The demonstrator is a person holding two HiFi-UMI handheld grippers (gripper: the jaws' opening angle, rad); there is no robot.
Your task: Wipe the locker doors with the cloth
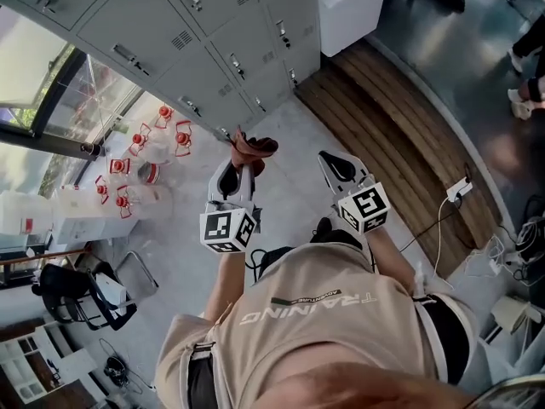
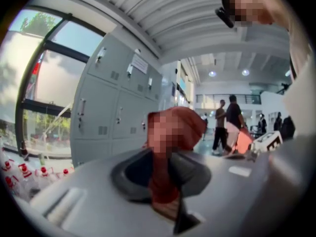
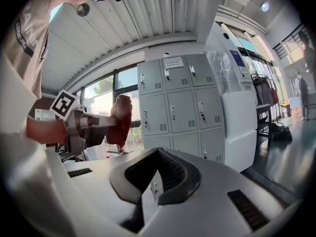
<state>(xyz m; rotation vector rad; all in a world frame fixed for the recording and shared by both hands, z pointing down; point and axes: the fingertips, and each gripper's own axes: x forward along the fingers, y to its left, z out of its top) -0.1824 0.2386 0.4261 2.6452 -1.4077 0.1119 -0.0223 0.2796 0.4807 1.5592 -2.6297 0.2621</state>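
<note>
A bank of grey lockers [image 1: 213,41] stands ahead of me, also in the left gripper view [image 2: 106,107] and the right gripper view [image 3: 182,107]. My left gripper [image 1: 241,162] is shut on a red-brown cloth [image 1: 253,149], held in the air a short way from the lower doors. The cloth [image 2: 187,125] bunches above the closed jaws of the left gripper [image 2: 165,162]. My right gripper [image 1: 335,162] hangs beside it to the right. Its jaws [image 3: 157,157] meet at the tips with nothing between them. From there the cloth [image 3: 121,122] shows at the left.
Red-capped bottles [image 1: 136,156] stand by the window at the left. A wooden platform [image 1: 400,135] runs along the right, with a power strip and cables [image 1: 460,187]. A white kiosk [image 3: 237,107] adjoins the lockers. People [image 2: 227,122] stand far off. A chair [image 1: 77,292] sits behind me.
</note>
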